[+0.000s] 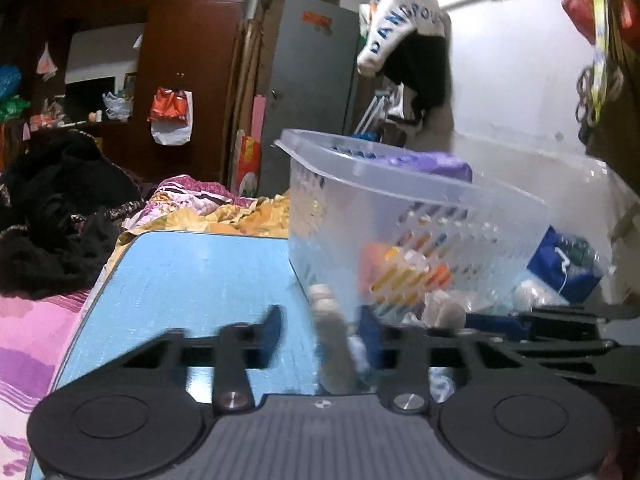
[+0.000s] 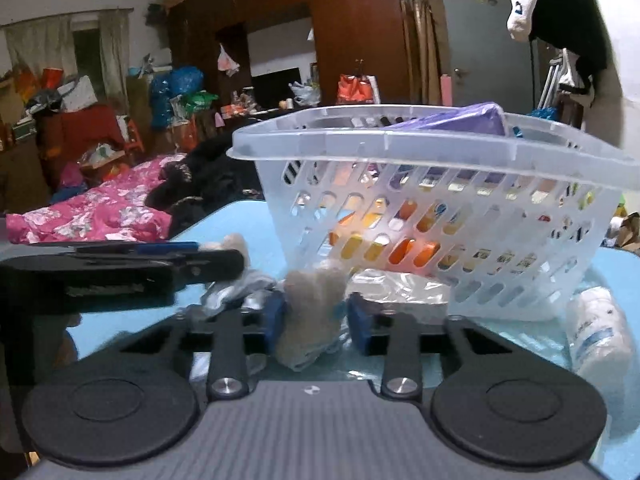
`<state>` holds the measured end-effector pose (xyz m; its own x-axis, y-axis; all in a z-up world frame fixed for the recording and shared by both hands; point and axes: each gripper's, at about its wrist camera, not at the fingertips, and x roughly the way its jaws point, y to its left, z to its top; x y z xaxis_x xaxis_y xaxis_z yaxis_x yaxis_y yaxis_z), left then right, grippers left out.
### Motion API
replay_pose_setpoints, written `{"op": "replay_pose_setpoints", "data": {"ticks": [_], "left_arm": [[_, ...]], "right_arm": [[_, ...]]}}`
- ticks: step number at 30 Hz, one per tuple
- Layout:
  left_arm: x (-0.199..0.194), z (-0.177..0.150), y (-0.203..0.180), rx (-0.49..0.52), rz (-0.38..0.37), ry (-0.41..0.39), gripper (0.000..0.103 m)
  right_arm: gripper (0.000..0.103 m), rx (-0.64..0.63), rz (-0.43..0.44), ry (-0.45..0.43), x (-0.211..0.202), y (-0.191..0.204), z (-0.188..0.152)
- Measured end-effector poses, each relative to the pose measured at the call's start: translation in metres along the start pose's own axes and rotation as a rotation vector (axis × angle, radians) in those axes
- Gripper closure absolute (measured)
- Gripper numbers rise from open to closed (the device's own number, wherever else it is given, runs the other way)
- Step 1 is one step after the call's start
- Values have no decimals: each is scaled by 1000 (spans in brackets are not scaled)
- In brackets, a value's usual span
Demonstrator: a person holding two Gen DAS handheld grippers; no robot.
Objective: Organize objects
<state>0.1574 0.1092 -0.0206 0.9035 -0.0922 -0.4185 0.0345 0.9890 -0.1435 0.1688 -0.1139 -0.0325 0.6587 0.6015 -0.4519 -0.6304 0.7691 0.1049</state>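
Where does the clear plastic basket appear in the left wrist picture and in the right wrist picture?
Left wrist view: the clear plastic basket fills the centre and right, tilted, standing on the blue table.
Right wrist view: the basket sits centre-right, just beyond the jaws, with the purple packet rising above its rim.
Shared landmark: the grey door behind the basket.

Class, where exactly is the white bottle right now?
In the right wrist view, the white bottle lies on the blue table at far right, beside the basket.
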Motion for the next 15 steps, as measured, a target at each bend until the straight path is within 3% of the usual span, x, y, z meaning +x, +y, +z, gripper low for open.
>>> {"op": "replay_pose_setpoints", "data": {"ticks": [1, 3, 15], "left_arm": [[-1, -1, -2, 2, -6, -4, 83], [-7, -3, -8, 23, 12, -31, 85], [-75, 22, -50, 81, -27, -207, 87]], "right_arm": [[74, -5, -1, -1, 0, 3, 1], [85, -12, 9, -16, -3, 5, 1], [88, -67, 51, -141, -53, 18, 25]]}}
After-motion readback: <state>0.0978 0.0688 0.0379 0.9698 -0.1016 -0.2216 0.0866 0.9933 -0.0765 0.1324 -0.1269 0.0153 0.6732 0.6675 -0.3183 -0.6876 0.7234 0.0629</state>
